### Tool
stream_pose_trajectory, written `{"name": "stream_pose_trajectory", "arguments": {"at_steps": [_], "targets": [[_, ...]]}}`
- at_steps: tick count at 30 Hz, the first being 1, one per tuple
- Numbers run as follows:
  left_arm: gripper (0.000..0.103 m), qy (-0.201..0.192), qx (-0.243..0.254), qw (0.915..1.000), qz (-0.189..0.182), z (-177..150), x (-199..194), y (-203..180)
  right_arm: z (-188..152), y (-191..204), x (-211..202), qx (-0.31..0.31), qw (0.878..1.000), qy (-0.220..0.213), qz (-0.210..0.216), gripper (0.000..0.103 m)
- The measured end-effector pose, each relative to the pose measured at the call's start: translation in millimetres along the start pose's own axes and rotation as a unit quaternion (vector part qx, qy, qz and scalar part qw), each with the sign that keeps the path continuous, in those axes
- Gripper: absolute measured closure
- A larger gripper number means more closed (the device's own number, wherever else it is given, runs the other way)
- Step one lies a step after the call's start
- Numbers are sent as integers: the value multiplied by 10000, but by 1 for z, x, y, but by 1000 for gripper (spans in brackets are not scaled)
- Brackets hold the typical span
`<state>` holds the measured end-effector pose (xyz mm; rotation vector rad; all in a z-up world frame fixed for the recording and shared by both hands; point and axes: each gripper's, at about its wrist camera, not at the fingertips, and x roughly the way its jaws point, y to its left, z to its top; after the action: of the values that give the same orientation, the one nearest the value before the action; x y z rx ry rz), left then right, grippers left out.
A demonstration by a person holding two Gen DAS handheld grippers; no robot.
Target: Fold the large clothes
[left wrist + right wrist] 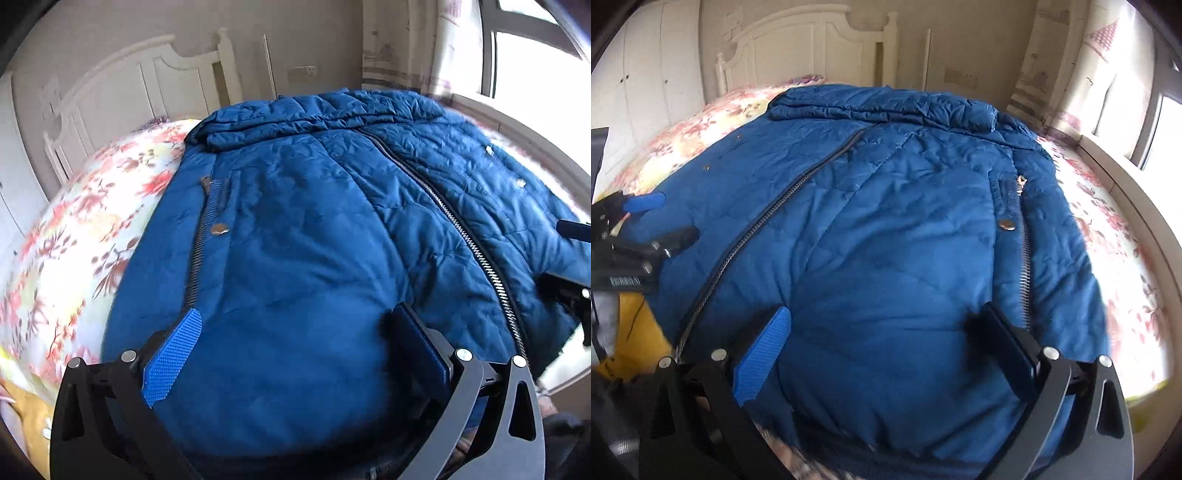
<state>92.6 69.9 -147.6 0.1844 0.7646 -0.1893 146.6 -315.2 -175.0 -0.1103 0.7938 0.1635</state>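
A large blue quilted jacket [314, 229] lies front-up on the bed, its centre zipper [465, 236] running away toward the collar. In the left wrist view my left gripper [295, 332] hovers open over the jacket's left front near the hem, close to a pocket zipper [207, 229]. The right wrist view shows the same jacket [886, 229] with my right gripper [882, 328] open over its right front near the hem, beside the other pocket zipper [1025, 258]. Nothing sits between either pair of fingers. The left gripper's fingers [650, 201] show at that view's left edge.
The floral bedsheet [85, 229] spreads around the jacket. A white headboard [809, 48] stands at the far end, a wardrobe [646, 74] to the left, a window and sill [1123, 162] on the right. Something yellow [639, 328] lies by the jacket's hem.
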Motion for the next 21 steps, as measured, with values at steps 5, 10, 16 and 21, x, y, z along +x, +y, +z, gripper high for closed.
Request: {"name": "stream_pose_trajectory", "arguments": {"at_steps": [5,10,16,21], "targets": [[4,-321,-636,9974,56,-19,-32,64,-37,-67,-58,1008,9925,-698,16,3],[4,-187,-1264,9918,7,-52,-42,117,-104,-131,-78,1974,9774,-662,367,15],[4,-111,-1165,9931,-36,-70,-33,112,-143,-144,-52,2442,9625,-653,987,16],[4,-65,-1144,9933,-162,-65,-25,110,-120,-122,-47,2127,9620,-961,1414,27]]}}
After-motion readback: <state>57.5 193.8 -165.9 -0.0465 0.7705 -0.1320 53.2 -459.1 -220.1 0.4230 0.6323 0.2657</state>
